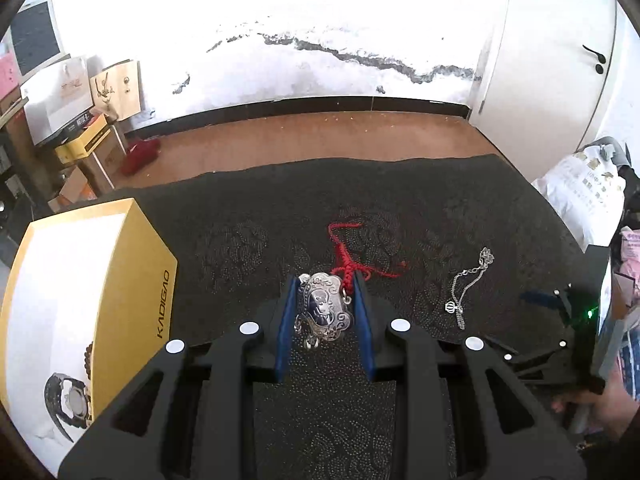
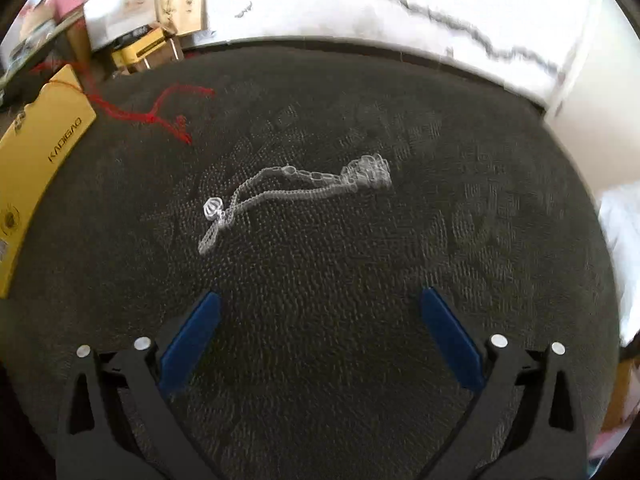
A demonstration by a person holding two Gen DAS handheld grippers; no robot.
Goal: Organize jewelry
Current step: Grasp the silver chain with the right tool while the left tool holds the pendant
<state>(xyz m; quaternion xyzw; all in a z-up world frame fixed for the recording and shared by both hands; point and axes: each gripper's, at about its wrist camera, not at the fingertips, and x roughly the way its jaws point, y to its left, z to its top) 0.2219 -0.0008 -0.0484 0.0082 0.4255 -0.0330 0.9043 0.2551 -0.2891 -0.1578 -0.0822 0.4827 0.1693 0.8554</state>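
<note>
Left gripper [image 1: 325,308] pinched ornate silver lock pendant [image 1: 325,310] on red braided cord [image 1: 347,258].
Next: carry to yellow box [image 1: 92,280] (probably); right gripper [image 2: 320,336] spread above silver chain [image 2: 296,192].

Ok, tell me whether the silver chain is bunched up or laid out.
Laid out: the chain trails across the dark mat in a long doubled strand, clumped only at its far end.

The right wrist view is smeared by motion: the silver chain [image 2: 296,194] at centre shows doubled links, and the boxes [image 2: 132,20] at upper left are indistinct. In the left wrist view, the yellow box [image 1: 92,288] is cut off at the left edge, hiding part of a watch [image 1: 68,404] inside.
</note>
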